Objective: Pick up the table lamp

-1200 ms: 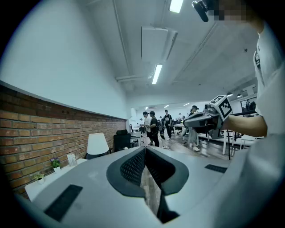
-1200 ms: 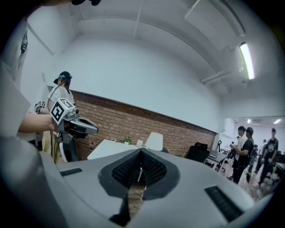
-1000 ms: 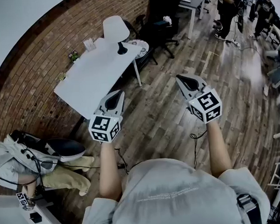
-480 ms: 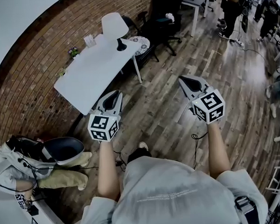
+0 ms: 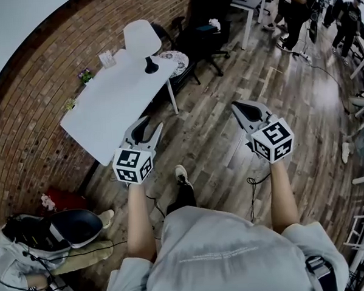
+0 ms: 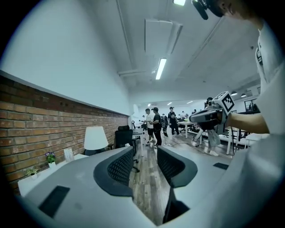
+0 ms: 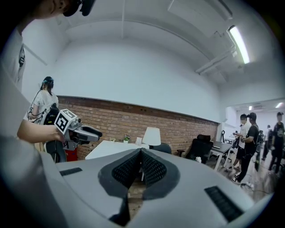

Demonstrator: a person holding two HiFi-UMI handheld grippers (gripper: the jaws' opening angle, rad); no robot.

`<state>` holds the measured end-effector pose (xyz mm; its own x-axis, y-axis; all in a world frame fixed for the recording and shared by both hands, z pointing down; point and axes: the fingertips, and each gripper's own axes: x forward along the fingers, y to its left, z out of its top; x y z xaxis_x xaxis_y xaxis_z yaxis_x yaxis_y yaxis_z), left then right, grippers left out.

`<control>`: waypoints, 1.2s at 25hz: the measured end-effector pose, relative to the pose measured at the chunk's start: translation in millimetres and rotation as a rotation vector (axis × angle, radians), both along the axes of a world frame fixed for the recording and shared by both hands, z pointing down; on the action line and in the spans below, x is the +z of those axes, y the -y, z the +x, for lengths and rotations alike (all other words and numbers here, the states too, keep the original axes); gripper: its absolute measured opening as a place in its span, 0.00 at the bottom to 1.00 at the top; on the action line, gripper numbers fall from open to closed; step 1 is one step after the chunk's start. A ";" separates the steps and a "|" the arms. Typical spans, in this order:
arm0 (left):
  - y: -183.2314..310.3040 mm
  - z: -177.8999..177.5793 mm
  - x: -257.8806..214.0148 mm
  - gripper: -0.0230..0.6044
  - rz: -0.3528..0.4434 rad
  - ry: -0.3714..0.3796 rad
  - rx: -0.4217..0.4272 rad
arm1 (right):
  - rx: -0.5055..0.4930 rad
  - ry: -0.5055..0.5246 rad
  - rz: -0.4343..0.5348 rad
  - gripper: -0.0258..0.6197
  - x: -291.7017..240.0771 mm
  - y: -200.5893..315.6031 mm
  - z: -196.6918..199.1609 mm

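The table lamp (image 5: pixel 142 37), with a white shade on a black base, stands at the far end of a white table (image 5: pixel 109 100) against the brick wall. It also shows in the left gripper view, lamp (image 6: pixel 95 138), and in the right gripper view, lamp (image 7: pixel 152 136). Both grippers hang in the air over the wooden floor, well short of the table. My left gripper (image 5: pixel 150 125) is open, jaws apart with only floor between them (image 6: pixel 145 152). My right gripper (image 5: pixel 238 106) is shut and empty, pads together (image 7: pixel 141 152).
A black office chair (image 5: pixel 209 25) and a round patterned side table (image 5: pixel 176 62) stand by the table's far end. A small plant (image 5: pixel 84 74) and a card (image 5: pixel 107 57) sit on the table. A seated person (image 5: pixel 34 231) is at the lower left. People stand at the back right (image 5: pixel 296 8).
The person has stepped forward, a foot now showing on the floor. The table and the seated person have slid left and down in view. Both grippers are held much as before.
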<state>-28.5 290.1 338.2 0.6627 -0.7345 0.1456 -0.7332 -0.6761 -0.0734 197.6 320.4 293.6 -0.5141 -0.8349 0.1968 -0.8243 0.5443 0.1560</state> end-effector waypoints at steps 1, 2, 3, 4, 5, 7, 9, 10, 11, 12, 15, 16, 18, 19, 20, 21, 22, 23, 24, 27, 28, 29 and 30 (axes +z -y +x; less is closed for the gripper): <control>12.9 -2.5 1.3 0.31 0.002 -0.006 0.005 | -0.006 0.001 0.014 0.04 -1.6 10.7 -3.9; 26.5 -4.1 1.8 0.33 0.004 -0.015 0.012 | -0.008 -0.001 0.028 0.04 -4.0 22.7 -7.3; 40.3 -4.6 1.5 0.34 0.007 -0.026 0.025 | -0.008 -0.006 0.041 0.04 -6.8 36.0 -10.4; 53.6 -4.3 0.4 0.37 0.010 -0.036 0.041 | -0.007 -0.015 0.049 0.04 -9.3 49.8 -13.5; 66.5 -4.0 -1.0 0.39 0.014 -0.041 0.056 | -0.007 -0.024 0.053 0.04 -11.0 63.7 -17.0; 92.7 -5.1 -2.7 0.40 0.018 -0.037 0.072 | -0.013 -0.033 0.045 0.04 -11.7 91.1 -24.3; 119.1 -8.4 -1.2 0.40 0.007 -0.033 0.071 | -0.014 -0.043 0.016 0.04 -7.8 117.8 -30.9; 131.9 -10.8 0.2 0.40 -0.002 -0.033 0.070 | -0.013 -0.052 -0.002 0.04 -4.5 130.5 -34.6; 144.5 -13.5 2.0 0.40 -0.012 -0.031 0.070 | -0.011 -0.060 -0.017 0.04 -1.3 142.7 -38.9; 156.9 -16.4 4.0 0.40 -0.021 -0.027 0.070 | -0.009 -0.066 -0.026 0.04 1.4 154.3 -43.4; 192.3 -23.5 11.6 0.40 -0.042 -0.015 0.074 | -0.007 -0.070 -0.047 0.04 8.4 186.9 -54.6; 203.7 -25.5 13.9 0.40 -0.047 -0.015 0.073 | -0.005 -0.078 -0.058 0.04 11.7 197.7 -57.5; 225.1 -29.4 17.5 0.40 -0.058 -0.020 0.072 | -0.009 -0.101 -0.086 0.04 19.0 218.0 -64.0; 234.8 -31.1 19.3 0.40 -0.063 -0.022 0.074 | -0.014 -0.109 -0.098 0.04 21.9 227.0 -67.8; 244.1 -32.6 21.2 0.40 -0.067 -0.023 0.079 | -0.020 -0.114 -0.107 0.04 24.0 235.7 -71.6; 253.5 -34.3 23.1 0.40 -0.069 -0.022 0.084 | -0.026 -0.119 -0.112 0.04 25.4 244.4 -75.6; 263.0 -36.5 25.2 0.40 -0.071 -0.021 0.088 | -0.033 -0.125 -0.113 0.04 26.5 253.1 -79.8; 272.2 -39.0 27.8 0.40 -0.074 -0.020 0.091 | -0.041 -0.134 -0.114 0.04 27.9 261.6 -84.3; 281.1 -41.6 30.8 0.40 -0.079 -0.019 0.092 | -0.049 -0.143 -0.116 0.04 30.0 269.7 -88.7; 304.8 -46.9 43.1 0.40 -0.100 -0.014 0.096 | -0.065 -0.157 -0.120 0.04 37.6 291.0 -98.0; 312.4 -48.3 47.6 0.40 -0.108 -0.013 0.097 | -0.066 -0.152 -0.122 0.04 39.8 297.8 -100.0; 320.0 -49.7 51.8 0.40 -0.116 -0.012 0.099 | -0.066 -0.144 -0.126 0.04 42.0 304.7 -101.9; 327.6 -51.4 55.9 0.40 -0.124 -0.012 0.100 | -0.065 -0.135 -0.132 0.04 44.6 311.7 -103.9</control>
<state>-79.9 -37.4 394.1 0.7340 -0.6417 0.2225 -0.6621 -0.7490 0.0239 93.7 8.7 338.2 -0.5278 -0.7628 0.3735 -0.7629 0.6191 0.1863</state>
